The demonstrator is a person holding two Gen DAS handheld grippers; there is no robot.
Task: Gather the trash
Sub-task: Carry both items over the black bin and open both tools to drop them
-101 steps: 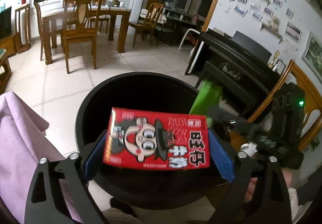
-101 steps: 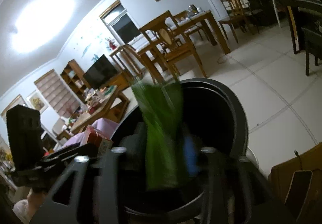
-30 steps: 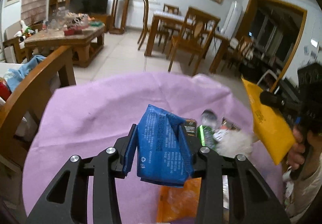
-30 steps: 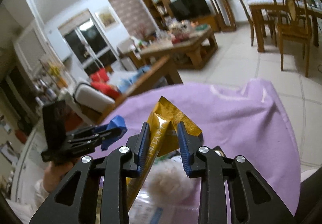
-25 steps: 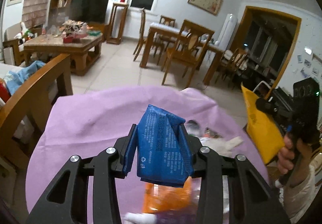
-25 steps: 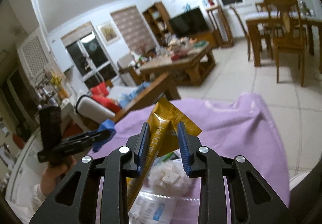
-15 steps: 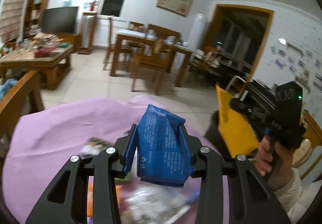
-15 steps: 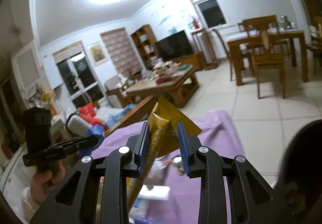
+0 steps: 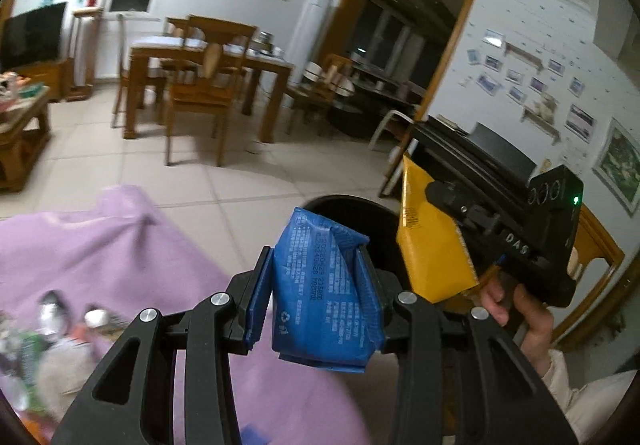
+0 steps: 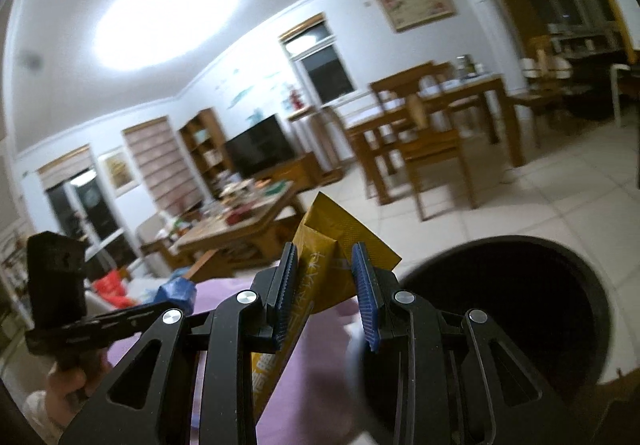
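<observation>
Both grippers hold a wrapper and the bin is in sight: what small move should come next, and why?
Probably carry both on until they hang over the bin, then open. The left gripper is shut on the blue wrapper and the right gripper on the yellow wrapper, but the bin's mouth lies ahead of both, not under them.

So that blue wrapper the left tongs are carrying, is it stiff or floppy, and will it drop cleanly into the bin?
The blue wrapper looks thin and crumpled, creased where the left tongs pinch it, so it is probably floppy and light. Being glossy film, it may cling or flutter rather than fall straight into the black bin.
</observation>
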